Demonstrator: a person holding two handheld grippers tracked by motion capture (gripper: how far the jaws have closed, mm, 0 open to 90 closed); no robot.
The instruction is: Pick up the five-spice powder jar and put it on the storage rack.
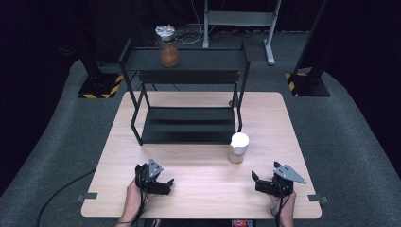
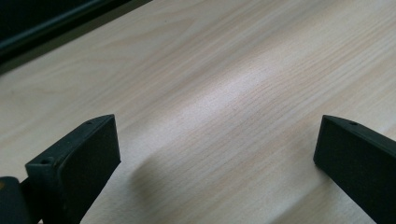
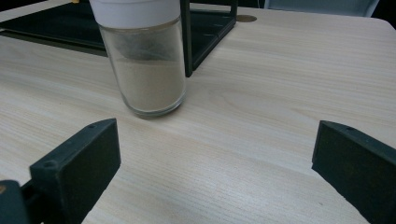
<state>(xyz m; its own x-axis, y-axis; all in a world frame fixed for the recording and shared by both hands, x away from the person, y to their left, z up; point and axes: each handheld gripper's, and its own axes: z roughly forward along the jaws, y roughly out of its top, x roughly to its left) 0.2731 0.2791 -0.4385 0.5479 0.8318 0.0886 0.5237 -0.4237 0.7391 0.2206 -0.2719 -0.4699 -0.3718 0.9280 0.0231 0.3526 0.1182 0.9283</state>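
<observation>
Jars number two: one white-lidded jar [image 1: 238, 147] stands on the table [image 1: 198, 189] beside the black shelf [image 1: 187, 125], near the right gripper [image 1: 257, 181]; one foil-topped jar [image 1: 168, 46] stands on top. Left gripper [image 1: 166, 183] and right gripper both gape wide, holding nothing.

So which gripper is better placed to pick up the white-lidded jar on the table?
Probably the right gripper: its open jaws face the white-lidded jar just ahead. The left gripper, also open, sits farther off over the bare table.

Black grippers [image 1: 166, 184] — grey three-cornered plates, trailing black cables, screw-holed fingers [image 3: 79, 163]
</observation>
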